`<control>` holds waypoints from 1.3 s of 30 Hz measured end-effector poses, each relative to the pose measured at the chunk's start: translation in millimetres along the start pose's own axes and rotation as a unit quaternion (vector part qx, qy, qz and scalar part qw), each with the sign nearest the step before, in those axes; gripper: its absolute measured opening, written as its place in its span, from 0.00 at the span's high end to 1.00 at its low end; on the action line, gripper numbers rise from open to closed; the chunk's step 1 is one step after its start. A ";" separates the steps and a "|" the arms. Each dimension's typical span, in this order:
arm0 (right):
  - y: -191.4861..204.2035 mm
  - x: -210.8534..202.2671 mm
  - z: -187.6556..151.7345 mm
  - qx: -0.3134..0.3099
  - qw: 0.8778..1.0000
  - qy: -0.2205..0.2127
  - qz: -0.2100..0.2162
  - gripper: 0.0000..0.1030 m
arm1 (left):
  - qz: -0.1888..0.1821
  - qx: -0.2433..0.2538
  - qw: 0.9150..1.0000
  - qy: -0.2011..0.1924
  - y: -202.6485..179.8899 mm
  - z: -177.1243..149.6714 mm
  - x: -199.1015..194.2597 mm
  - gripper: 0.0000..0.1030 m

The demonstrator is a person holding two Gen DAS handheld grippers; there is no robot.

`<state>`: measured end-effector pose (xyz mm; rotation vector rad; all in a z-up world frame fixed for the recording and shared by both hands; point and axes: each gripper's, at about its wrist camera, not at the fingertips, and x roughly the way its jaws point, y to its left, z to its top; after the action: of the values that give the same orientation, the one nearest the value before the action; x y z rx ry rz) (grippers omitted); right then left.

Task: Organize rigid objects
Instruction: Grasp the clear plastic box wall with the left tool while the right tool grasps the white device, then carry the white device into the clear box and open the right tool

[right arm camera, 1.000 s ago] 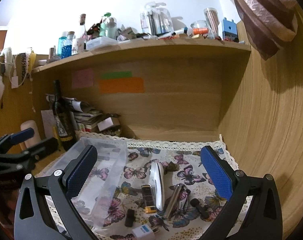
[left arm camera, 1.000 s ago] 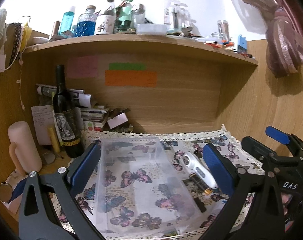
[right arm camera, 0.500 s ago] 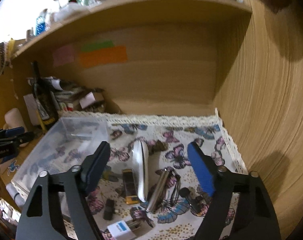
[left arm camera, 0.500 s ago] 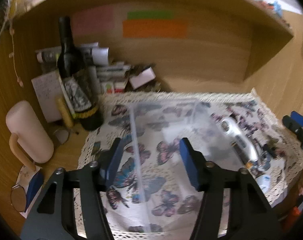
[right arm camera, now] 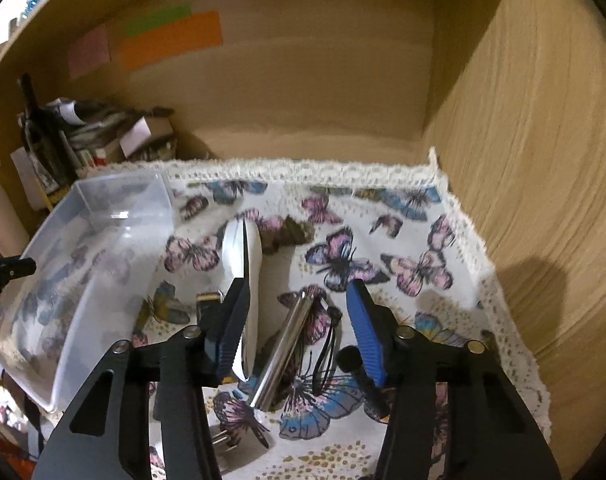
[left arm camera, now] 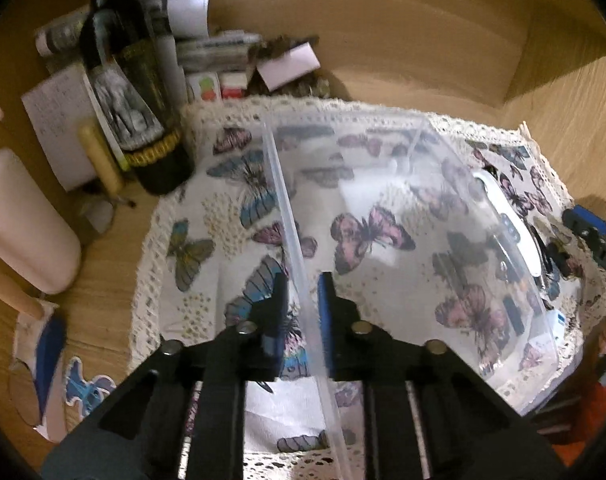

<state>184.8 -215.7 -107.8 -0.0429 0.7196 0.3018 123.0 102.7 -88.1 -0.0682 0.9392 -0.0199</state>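
Note:
A clear plastic bin (left arm camera: 403, 216) stands on the butterfly cloth (left arm camera: 207, 248); it also shows at the left in the right wrist view (right arm camera: 83, 264). My left gripper (left arm camera: 303, 300) straddles the bin's left wall rim, its blue pads almost closed on it. My right gripper (right arm camera: 299, 320) is half open above a silver metal cylinder (right arm camera: 283, 356), beside a white handheld device (right arm camera: 243, 264). A small yellow-tipped item (right arm camera: 209, 300) and a black item (right arm camera: 355, 364) lie near the fingers.
A dark wine bottle (left arm camera: 135, 92), stacked papers and boxes (left arm camera: 207, 52) and a pink cylinder (left arm camera: 19, 224) stand at the left. Wooden walls (right arm camera: 543, 200) close the back and right. A white plug (right arm camera: 223, 440) lies near the cloth's front edge.
Both grippers moved forward and down. The left jaws narrowed from wide open onto the bin's left wall. The right jaws narrowed and came down over the silver cylinder.

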 end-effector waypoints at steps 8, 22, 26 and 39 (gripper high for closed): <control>14.9 31.1 11.2 -0.010 0.998 0.057 0.031 0.65 | -0.010 0.008 1.000 0.009 -1.8 2.2 4.9 0.89; 38.9 107.6 25.2 -0.048 0.982 0.175 0.049 0.75 | -0.023 0.018 1.000 0.007 0.8 3.3 6.3 0.88; 41.6 112.5 27.1 -0.054 0.983 0.172 0.039 0.80 | -0.025 0.017 1.000 0.006 1.6 3.5 6.4 0.88; 51.1 33.4 63.4 -0.057 0.995 0.065 0.047 0.80 | -0.022 0.015 1.000 0.002 0.9 3.3 6.5 0.88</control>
<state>234.6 -149.3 -78.6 -0.1391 0.8352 0.4343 129.5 103.4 -91.5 -0.0601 0.9403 -0.0750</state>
